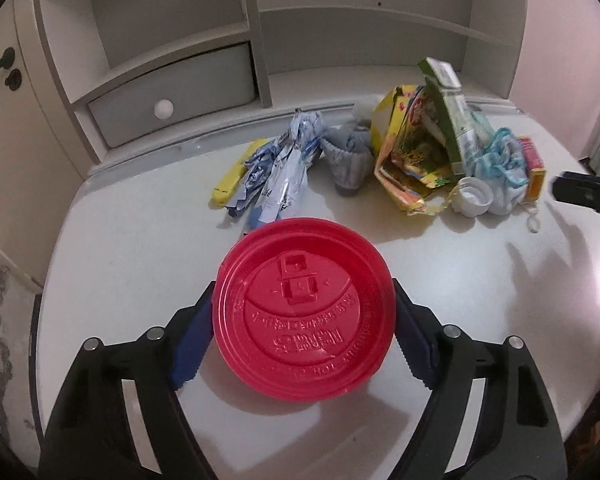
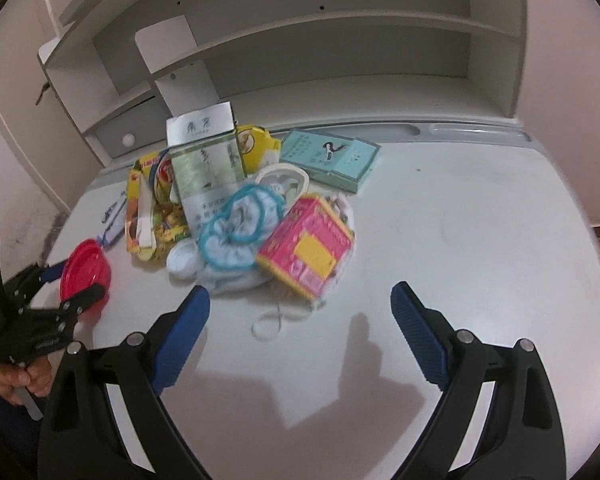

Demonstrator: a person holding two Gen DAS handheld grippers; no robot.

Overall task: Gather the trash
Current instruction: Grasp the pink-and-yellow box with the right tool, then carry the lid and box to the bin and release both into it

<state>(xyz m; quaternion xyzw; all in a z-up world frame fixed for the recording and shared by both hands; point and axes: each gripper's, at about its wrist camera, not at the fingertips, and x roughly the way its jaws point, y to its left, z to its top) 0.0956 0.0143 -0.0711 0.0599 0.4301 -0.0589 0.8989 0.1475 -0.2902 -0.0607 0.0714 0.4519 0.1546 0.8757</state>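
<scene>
A round red plastic lid (image 1: 304, 316) lies flat between the blue pads of my left gripper (image 1: 302, 308), which press on its two sides; from the right wrist the same lid (image 2: 84, 268) and left gripper (image 2: 76, 282) show at far left. My right gripper (image 2: 300, 300) stands open over bare desk, just short of the trash pile: a pink box (image 2: 308, 244), a blue-trimmed white cloth (image 2: 236, 232), a green-white carton (image 2: 204, 168), a yellow snack bag (image 2: 140, 200) and a teal box (image 2: 332, 156).
Behind the lid lie a crumpled blue-white wrapper (image 1: 280, 168), a squashed grey paper cup (image 1: 348, 156) and a white cap (image 1: 472, 196). A shelf unit with a drawer (image 1: 172, 92) rises along the back of the white desk (image 1: 460, 280). A hand (image 2: 20, 380) holds the left gripper.
</scene>
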